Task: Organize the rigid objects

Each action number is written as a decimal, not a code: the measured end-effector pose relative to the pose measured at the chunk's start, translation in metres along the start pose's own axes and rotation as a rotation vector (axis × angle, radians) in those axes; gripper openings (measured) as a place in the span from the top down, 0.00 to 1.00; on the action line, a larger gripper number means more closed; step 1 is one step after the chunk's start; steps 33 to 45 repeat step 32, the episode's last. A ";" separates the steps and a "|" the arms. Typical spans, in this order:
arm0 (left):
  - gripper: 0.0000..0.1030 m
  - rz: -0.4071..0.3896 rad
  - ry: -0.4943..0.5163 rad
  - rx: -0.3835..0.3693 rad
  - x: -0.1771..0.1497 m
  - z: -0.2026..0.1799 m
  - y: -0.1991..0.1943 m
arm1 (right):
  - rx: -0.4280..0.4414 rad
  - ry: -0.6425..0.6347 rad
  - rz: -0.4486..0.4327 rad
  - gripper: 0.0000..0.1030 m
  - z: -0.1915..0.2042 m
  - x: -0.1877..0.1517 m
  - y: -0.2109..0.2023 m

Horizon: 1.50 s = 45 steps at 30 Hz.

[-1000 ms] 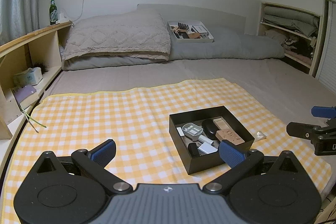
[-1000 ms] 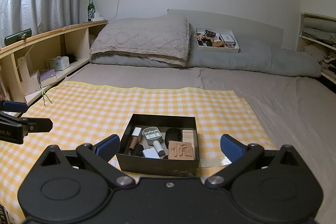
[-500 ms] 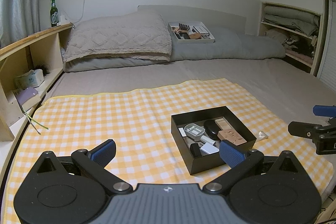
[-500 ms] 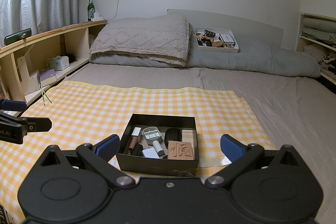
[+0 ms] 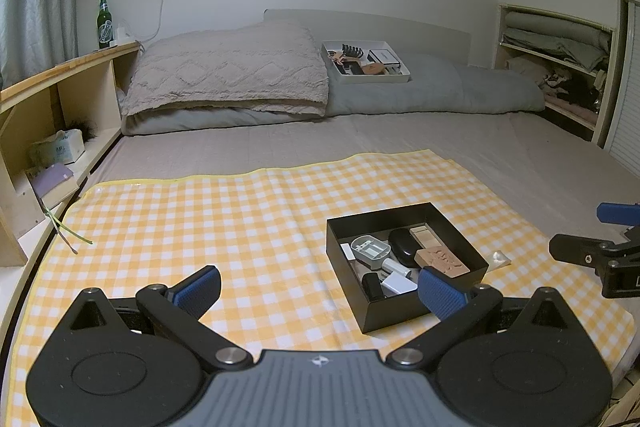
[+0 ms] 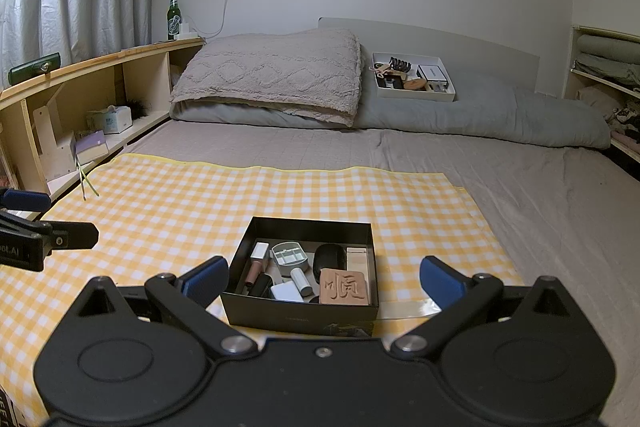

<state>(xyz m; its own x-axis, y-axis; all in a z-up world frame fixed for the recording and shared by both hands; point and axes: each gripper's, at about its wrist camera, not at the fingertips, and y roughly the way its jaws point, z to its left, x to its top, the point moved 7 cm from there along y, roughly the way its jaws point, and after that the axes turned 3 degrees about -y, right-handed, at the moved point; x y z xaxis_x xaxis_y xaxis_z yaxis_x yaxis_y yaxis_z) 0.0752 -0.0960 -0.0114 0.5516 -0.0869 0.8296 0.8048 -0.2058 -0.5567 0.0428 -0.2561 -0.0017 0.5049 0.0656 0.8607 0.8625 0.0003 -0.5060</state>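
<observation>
On checked cloth, both tongs hanging apart w/ nothing held; approaching black box square, picking one item, e.g. carved block.

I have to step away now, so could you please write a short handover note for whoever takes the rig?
Left gripper: jaws open, holding nothing, above the checked cloth.
Right gripper: jaws open, holding nothing, facing the black box.
The black box sits on the cloth and holds the small items, among them a carved brown block.
A white tray of other items rests on the grey bedding.
No loose items show on the cloth; what is left is unclear.
</observation>
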 end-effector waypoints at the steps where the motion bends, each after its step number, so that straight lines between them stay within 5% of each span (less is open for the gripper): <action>1: 0.00 -0.001 0.001 0.001 0.000 0.000 0.000 | 0.000 0.000 0.000 0.00 0.000 0.000 0.000; 45: 0.00 -0.001 -0.003 0.016 -0.004 0.003 0.002 | -0.001 -0.001 -0.001 0.00 0.000 -0.001 0.000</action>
